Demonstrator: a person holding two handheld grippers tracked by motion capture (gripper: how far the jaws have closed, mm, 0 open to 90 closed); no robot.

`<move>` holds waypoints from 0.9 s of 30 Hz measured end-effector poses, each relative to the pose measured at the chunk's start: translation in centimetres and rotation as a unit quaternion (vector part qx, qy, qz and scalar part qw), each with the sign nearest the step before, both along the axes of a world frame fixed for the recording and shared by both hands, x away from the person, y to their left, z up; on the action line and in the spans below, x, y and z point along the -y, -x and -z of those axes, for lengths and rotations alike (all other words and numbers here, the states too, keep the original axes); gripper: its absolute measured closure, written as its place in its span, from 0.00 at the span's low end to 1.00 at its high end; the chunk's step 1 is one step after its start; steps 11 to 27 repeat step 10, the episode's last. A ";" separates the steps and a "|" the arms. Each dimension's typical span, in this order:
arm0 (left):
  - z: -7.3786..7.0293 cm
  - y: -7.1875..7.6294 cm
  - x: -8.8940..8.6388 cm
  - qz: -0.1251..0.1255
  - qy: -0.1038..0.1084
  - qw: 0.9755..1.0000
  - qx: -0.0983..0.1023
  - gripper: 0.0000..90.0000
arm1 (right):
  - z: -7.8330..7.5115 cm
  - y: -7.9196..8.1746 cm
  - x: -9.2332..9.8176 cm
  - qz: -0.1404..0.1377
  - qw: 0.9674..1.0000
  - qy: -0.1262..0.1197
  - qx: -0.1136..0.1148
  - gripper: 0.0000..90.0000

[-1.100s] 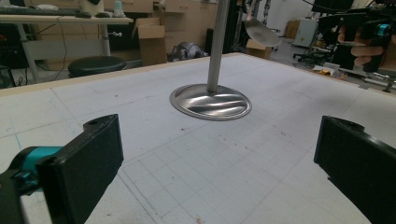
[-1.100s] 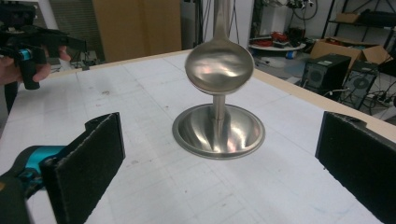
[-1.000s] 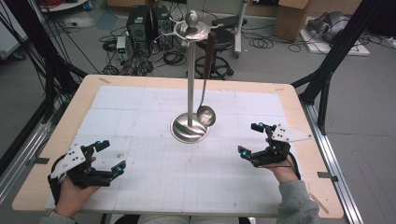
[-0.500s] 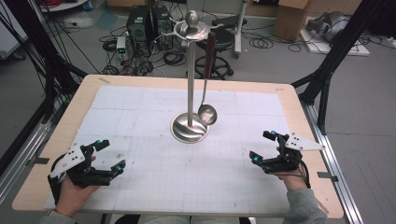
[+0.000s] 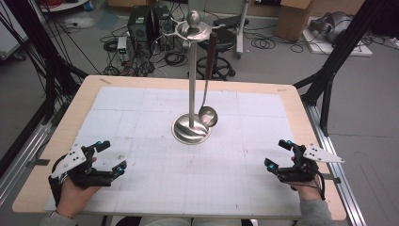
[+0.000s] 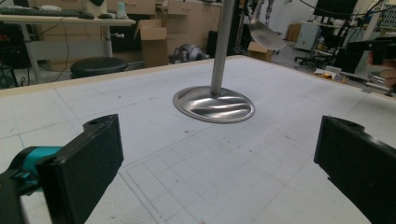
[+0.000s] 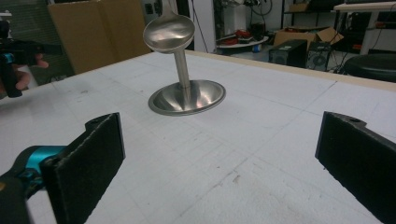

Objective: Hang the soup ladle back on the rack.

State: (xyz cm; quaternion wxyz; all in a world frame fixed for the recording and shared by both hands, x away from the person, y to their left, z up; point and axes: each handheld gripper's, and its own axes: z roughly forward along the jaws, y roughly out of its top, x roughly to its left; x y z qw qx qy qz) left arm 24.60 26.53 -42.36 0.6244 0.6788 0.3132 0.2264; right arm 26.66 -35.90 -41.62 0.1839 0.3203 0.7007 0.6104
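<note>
Shiny steel ladle point(image 5: 207, 115) hanging by its handle from the top ring of a steel stand point(image 5: 190, 128), bowl dangling low and just beside the pole, right above the round base without touching it as far as can be told. Sitting roughly mid-tabletop point(image 5: 291, 101), a bit toward the far side, on a white gridded mat point(image 5: 155, 183) with wooden edge showing all round. Left gripper point(image 5: 107, 156) down at the near left corner, held in a hand, jaws wide apart with nothing between them, well away from the stand. Right gripper point(image 5: 277, 154) over at the near right, also in a hand, jaws spread open and empty, also well apart from the stand. Both pointing inward toward the middle. From the left gripper view, just black pads either side, stand base point(image 6: 214, 104) straight ahead and ladle bowl point(image 6: 266, 35) up top right of the pole. From the right gripper view, same deal: ladle bowl point(image 7: 168, 32) hanging in front of the pole, dished base point(image 7: 187, 98) below it, other hand and gripper point(image 7: 14, 58) off at the far left. Lab clutter past the tabletop: cables on the floor, cardboard boxes, a black stool point(image 5: 221, 44).
</note>
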 end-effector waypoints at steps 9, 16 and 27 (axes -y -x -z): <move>0.1 0.1 -0.1 -0.008 -0.004 1.000 -0.003 0.02 | 0.0 0.1 -1.1 -0.024 1.000 0.014 0.007 0.00; 0.1 0.1 -0.1 -0.007 -0.004 1.000 -0.002 0.02 | -0.1 0.0 -1.2 -0.028 1.000 0.012 0.006 0.00; 0.1 0.1 -0.1 -0.007 -0.004 1.000 -0.002 0.02 | -0.1 0.0 -1.2 -0.028 1.000 0.012 0.006 0.00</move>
